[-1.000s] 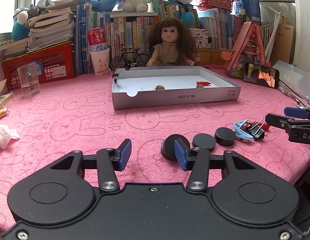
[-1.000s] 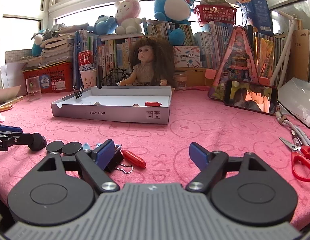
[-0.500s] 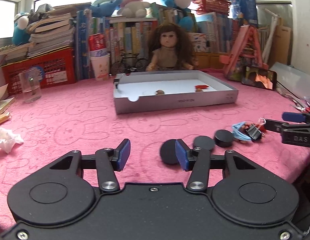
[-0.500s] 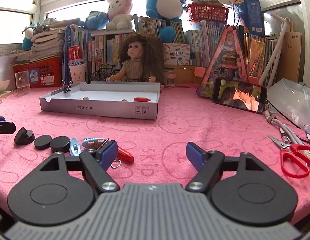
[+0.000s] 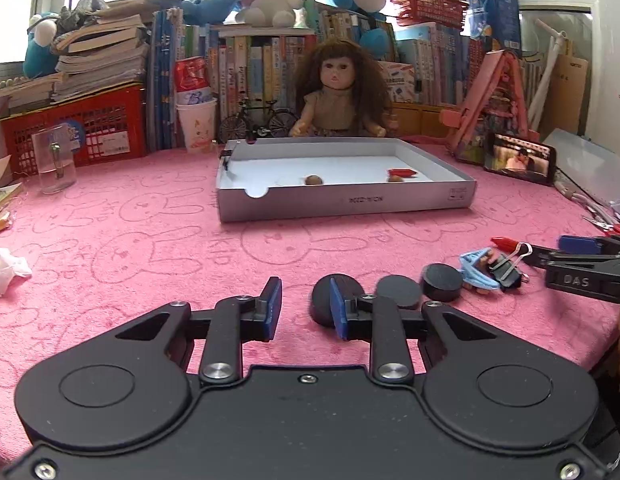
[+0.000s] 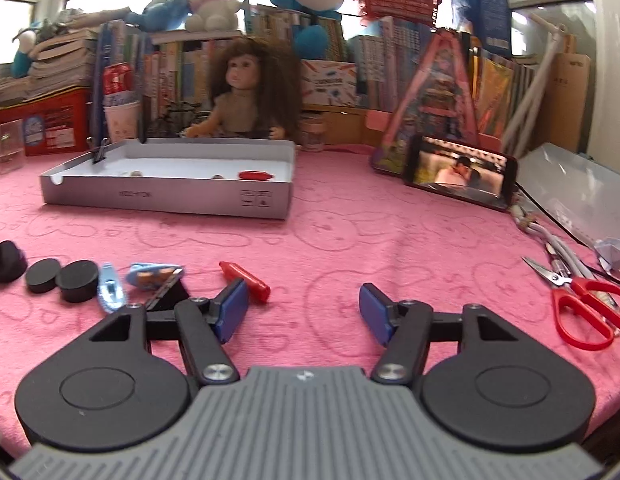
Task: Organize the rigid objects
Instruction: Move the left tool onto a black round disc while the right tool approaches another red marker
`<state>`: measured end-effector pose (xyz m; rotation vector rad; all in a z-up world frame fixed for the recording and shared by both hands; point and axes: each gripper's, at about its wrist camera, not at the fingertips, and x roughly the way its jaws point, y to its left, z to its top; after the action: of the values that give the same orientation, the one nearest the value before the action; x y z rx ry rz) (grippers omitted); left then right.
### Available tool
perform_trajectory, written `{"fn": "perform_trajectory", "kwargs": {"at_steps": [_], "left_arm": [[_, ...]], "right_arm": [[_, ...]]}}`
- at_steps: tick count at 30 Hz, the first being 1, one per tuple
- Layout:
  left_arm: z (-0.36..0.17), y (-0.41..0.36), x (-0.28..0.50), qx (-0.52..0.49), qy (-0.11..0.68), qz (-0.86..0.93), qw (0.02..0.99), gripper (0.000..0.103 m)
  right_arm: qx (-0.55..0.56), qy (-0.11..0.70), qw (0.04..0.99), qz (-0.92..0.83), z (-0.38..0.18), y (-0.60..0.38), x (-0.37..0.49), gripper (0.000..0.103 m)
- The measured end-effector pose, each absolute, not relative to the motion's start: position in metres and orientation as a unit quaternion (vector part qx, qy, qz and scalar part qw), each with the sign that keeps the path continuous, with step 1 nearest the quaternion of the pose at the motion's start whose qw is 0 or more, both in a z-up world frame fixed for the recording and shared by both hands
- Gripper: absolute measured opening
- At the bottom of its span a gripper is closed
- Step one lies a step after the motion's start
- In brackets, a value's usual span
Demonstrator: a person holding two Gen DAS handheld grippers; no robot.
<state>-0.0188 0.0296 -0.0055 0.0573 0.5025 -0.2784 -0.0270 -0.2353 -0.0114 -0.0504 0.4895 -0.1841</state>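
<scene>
My left gripper (image 5: 303,306) has its jaws drawn close with nothing between the pads. A black disc (image 5: 320,300) tilted on edge sits just beyond its right finger. Two flat black discs (image 5: 398,290) (image 5: 442,282), a blue clip (image 5: 476,270), a black binder clip (image 5: 508,268) and a red piece (image 5: 504,242) lie to the right. My right gripper (image 6: 301,308) is closing with only pink cloth between its jaws; the red piece (image 6: 245,280) lies just past its left finger. The grey box tray (image 5: 350,200) ahead holds a red piece (image 5: 402,172) and small brown bits (image 5: 313,180).
Red scissors (image 6: 582,312) and cables lie at the right. A phone (image 6: 460,172) leans near the tray's right side. A doll (image 5: 342,96), books and a red basket (image 5: 89,128) line the back. A glass (image 5: 55,160) and crumpled tissue (image 5: 5,268) are at the left.
My left jaws have narrowed to about half their gap, and the right finger now stands in front of the tilted disc. My right jaws have narrowed a little and that gripper has turned slightly.
</scene>
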Motion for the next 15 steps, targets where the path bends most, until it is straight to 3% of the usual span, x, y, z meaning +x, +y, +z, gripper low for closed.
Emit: {"fn": "perform_trajectory", "kwargs": {"at_steps": [15], "left_arm": [[-0.009, 0.041, -0.010, 0.025, 0.252, -0.079, 0.964, 0.027]], "right_arm": [[0.010, 0.259, 0.961, -0.092, -0.008, -0.236, -0.008, 0.075]]}}
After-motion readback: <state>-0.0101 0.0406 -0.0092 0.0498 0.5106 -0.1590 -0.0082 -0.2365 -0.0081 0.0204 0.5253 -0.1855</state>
